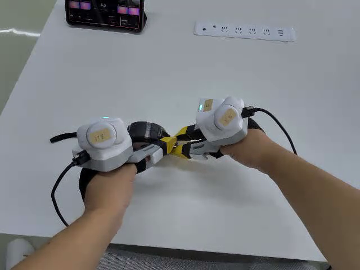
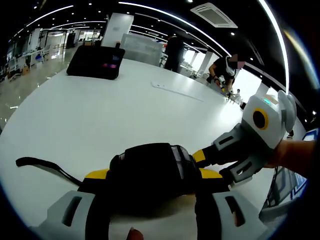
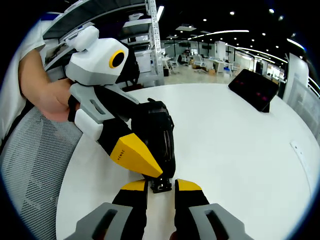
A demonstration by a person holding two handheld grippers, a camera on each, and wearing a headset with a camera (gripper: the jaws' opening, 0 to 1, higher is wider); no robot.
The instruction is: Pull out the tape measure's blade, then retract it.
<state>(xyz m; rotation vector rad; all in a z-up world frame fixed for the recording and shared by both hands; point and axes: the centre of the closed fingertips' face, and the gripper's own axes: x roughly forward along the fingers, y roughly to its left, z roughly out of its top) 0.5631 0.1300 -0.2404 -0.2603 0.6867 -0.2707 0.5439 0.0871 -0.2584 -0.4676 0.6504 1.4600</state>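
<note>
Head view: both tools meet low over the white table (image 1: 169, 73), near its front edge. The left hand-held gripper (image 1: 156, 151) is clamped round the black tape measure (image 1: 145, 130). The right hand-held gripper (image 3: 161, 189) has its yellow tips pinched on the small end hook (image 3: 161, 185), right at the case. A power strip (image 1: 244, 31) lies well beyond

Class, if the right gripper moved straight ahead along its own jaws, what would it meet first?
Most likely the round black tape measure case, which lies just past the small black blade hook pinched by the right gripper. Depth is hard to judge here.
</note>
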